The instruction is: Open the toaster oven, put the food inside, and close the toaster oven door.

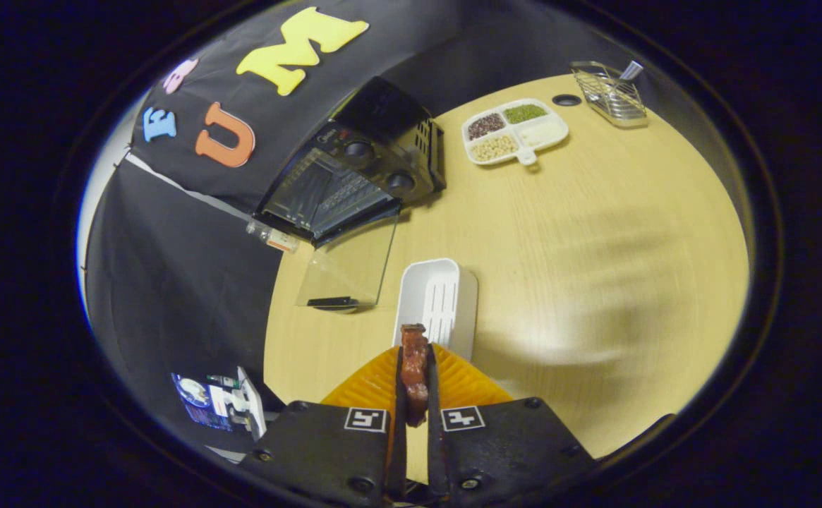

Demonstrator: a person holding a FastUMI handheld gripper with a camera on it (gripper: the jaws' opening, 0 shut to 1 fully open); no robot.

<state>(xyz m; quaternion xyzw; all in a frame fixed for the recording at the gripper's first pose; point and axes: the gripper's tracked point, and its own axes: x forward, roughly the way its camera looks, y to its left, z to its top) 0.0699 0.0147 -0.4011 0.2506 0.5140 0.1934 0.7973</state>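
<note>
A reddish-brown piece of food (414, 370), likely a strip of meat, stands pinched between the 2 fingers of the hand-held gripper (414, 395), its long axis running along the fingers and its tip poking out just past them. Both fingers press on it, 1 on each side, nearly closed.

From the food, the toaster oven (354, 180) lies at about 11 o'clock, well apart, across the pale wooden desk (594, 268). Its glass door (351, 264) is already dropped open toward the fingers, lying flat out from the cavity, with the dark handle (333, 303) at its near edge. The oven sits skewed to the fingers' line, so the judgement here is that the hand-held gripper must swing left and turn to face the mouth, carrying the food in above the lowered door.

Just beyond the fingertips, at 12 o'clock, a white slotted tray (435, 303) rests on the desk. Far off at 1 o'clock sit a 4-compartment dish (516, 130) of beans and grains and a wire rack (608, 95).
</note>
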